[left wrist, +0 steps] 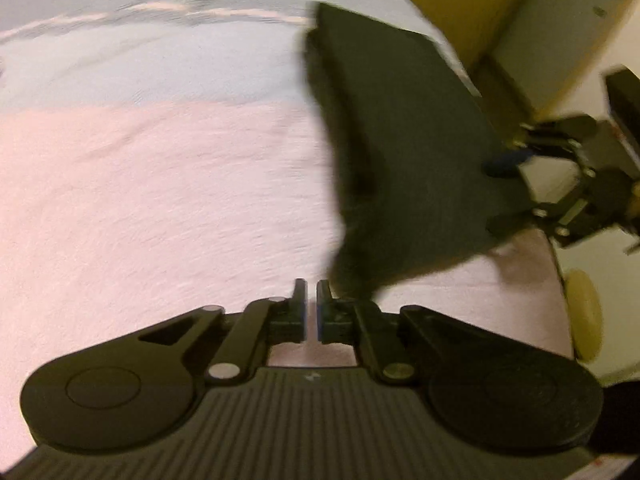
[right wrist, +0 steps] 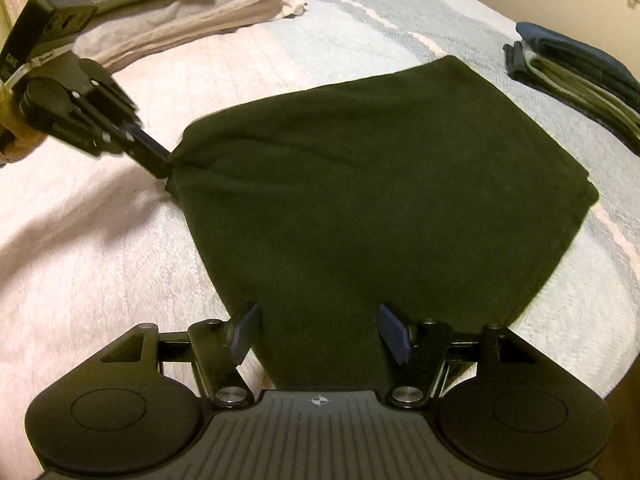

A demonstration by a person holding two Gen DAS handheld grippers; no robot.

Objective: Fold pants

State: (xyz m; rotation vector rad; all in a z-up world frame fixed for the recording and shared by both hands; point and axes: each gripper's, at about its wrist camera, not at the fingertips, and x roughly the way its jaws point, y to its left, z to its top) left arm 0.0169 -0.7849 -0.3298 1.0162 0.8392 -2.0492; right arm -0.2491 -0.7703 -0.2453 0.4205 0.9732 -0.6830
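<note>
The pants [right wrist: 384, 184] lie on the bed [right wrist: 100, 240], already folded to a compact dark panel. The left hand-held gripper [right wrist: 160, 164] pinches their left corner, the cloth bunching at its tips. In its own view its fingers stand almost together, though that view is blurred. The right hand-held gripper [right wrist: 320, 334] is spread wide over the near edge, gripping nothing. This looks like a late fold (a stack of folded clothes [right wrist: 576, 72] waits nearby). Next, the right should probably close on the near corner.
</note>
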